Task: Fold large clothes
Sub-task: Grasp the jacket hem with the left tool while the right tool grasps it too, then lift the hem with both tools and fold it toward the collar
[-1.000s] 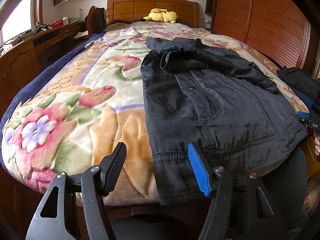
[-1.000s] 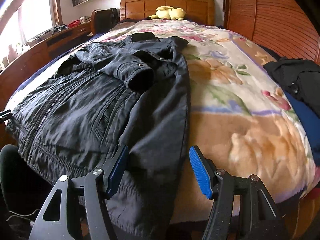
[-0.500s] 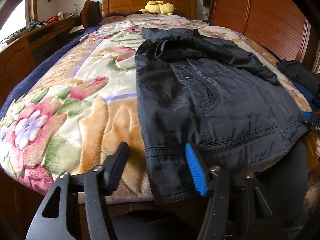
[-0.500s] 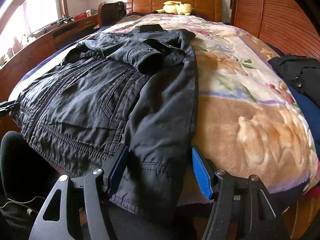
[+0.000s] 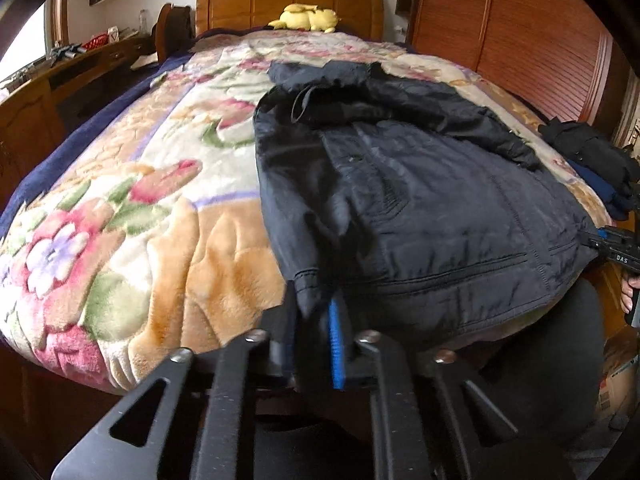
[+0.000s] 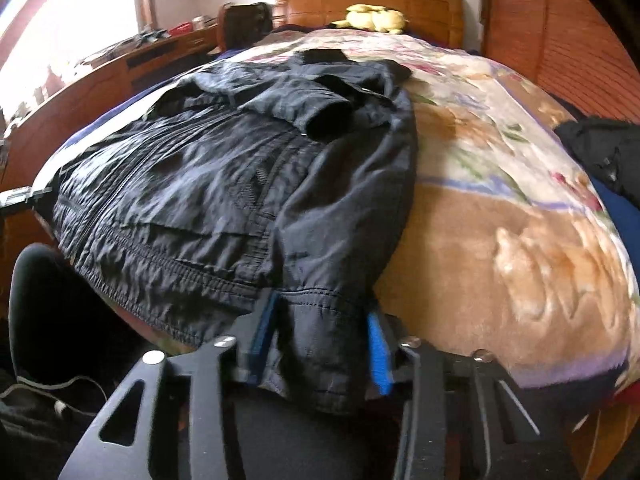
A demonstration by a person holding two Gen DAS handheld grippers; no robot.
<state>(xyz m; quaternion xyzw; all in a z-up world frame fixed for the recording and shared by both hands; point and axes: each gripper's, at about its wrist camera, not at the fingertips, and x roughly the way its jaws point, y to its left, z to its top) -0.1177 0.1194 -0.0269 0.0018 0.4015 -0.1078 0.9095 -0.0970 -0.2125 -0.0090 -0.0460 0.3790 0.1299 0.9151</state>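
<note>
Lying across the near end of the bed, the dark jacket (image 5: 420,200) rests on a floral blanket (image 5: 132,240), sleeves folded over its chest and its hem hanging off the foot edge. The left hand-held gripper (image 5: 314,332) has just been closing and now pinches 1 hem corner, its blue pads tight on the cloth. The right hand-held gripper (image 6: 320,348) has likewise been closing; its 2 pads press a thicker bunch of hem at the other corner, so they stand further apart. In the left wrist view the right hand-held gripper appears at the jacket's far corner beside a person's fingers (image 5: 626,300). A yellow plush toy (image 5: 306,19) sits by the wooden headboard (image 5: 288,2). More dark clothes (image 5: 592,152) lie at the bed's right edge.
</note>
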